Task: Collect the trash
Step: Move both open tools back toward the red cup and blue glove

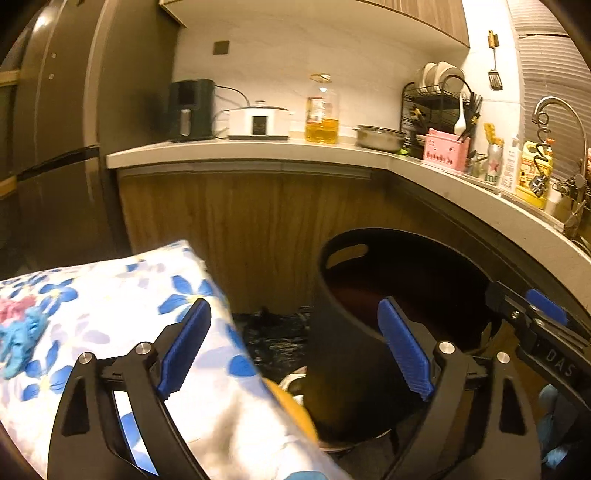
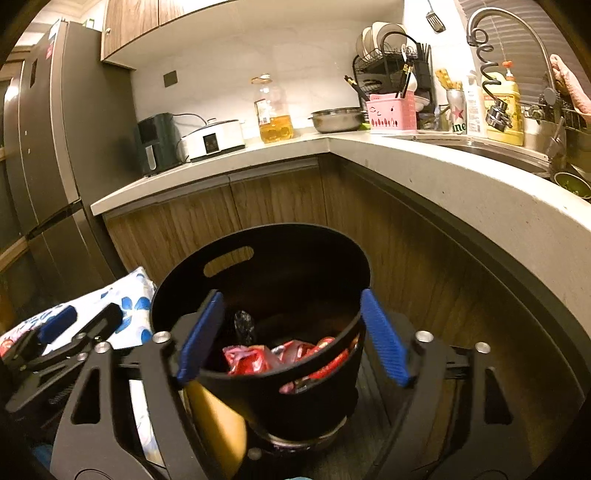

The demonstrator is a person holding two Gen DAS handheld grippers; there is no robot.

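A black trash bin [image 2: 258,266] with handle slots stands on the floor by the wooden cabinets; it also shows in the left wrist view [image 1: 354,317]. Red wrappers [image 2: 280,358] lie inside it. My right gripper [image 2: 291,336] is open, its blue pads on either side of the bin's near rim, holding nothing. My left gripper [image 1: 295,347] is open and empty, between a floral pillow [image 1: 110,306] and the bin's left wall. The right gripper's tip shows at the right of the left wrist view [image 1: 532,314].
A grey L-shaped counter [image 2: 461,177] carries an oil bottle [image 2: 273,114], a cooker [image 2: 214,140], a steel bowl [image 2: 336,120], a pink basket [image 2: 391,114] and a sink tap [image 2: 495,22]. A fridge [image 2: 48,147] stands left. A black bag [image 1: 273,332] lies on the floor.
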